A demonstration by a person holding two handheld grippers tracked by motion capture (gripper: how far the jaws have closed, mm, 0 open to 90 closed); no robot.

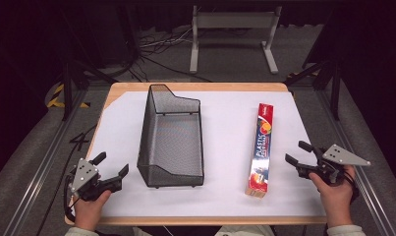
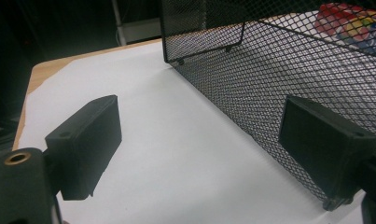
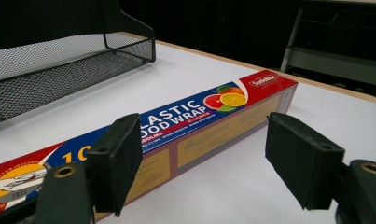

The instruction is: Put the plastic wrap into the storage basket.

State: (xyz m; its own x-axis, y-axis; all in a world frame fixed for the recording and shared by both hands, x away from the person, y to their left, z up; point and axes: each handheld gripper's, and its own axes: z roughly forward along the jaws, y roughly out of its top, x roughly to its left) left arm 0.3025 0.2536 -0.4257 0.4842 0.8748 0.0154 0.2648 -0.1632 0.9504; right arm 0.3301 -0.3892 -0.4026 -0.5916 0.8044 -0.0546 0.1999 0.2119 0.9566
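Right claw (image 1: 297, 153) spread, empty, low over desk (image 1: 225, 196); plastic wrap box (image 1: 261, 147) lies flat just beside it, toward the left claw, not touching. Left claw (image 1: 111, 164) spread, empty; black mesh basket (image 1: 158, 105) just beside its inner jaw.

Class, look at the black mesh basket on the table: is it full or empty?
Empty. In the high view the mesh basket shows only its bare mesh floor; the plastic wrap box lies outside it.
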